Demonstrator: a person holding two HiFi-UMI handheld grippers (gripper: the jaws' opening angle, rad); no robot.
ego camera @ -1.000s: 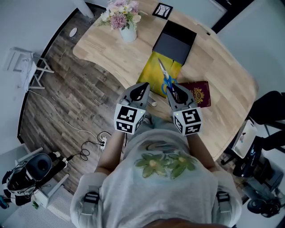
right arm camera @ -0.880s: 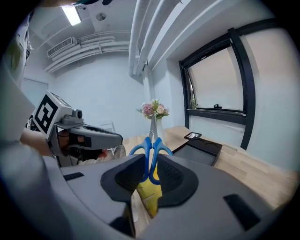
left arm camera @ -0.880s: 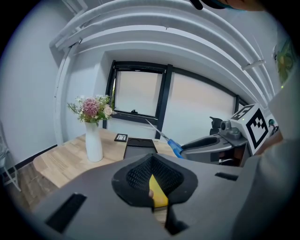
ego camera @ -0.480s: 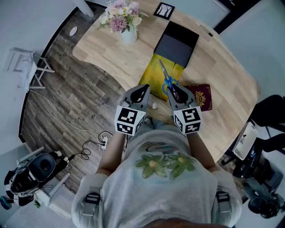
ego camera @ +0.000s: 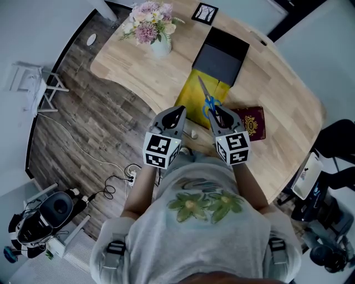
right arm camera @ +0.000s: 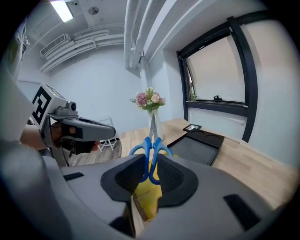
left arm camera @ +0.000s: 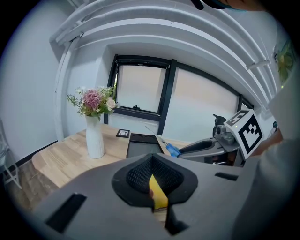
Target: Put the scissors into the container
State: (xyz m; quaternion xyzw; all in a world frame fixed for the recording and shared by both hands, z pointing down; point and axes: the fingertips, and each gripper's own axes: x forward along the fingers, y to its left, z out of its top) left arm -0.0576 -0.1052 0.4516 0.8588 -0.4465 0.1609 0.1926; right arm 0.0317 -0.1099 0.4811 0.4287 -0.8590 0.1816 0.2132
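Observation:
Blue-handled scissors (ego camera: 208, 100) are held in my right gripper (ego camera: 218, 114), which is shut on the handles, blades pointing towards the far black container (ego camera: 221, 55). In the right gripper view the scissors (right arm camera: 151, 149) stand up between the pads of the right gripper (right arm camera: 150, 169), with the container (right arm camera: 196, 146) beyond on the right. My left gripper (ego camera: 178, 114) hovers beside it at the table's near edge, jaws together and holding nothing. The left gripper (left arm camera: 153, 177) shows only a thin yellow slit between its pads.
A yellow book (ego camera: 194, 101) lies under the scissors on the wooden table (ego camera: 277, 83). A dark red passport (ego camera: 253, 123) lies to the right. A white vase of flowers (ego camera: 151, 29) and a small framed card (ego camera: 203, 12) stand at the far side. An office chair (ego camera: 338, 138) sits right.
Almost nothing differs: both grippers hold the same pose with the scissors still gripped, and the view has shifted by a few pixels.

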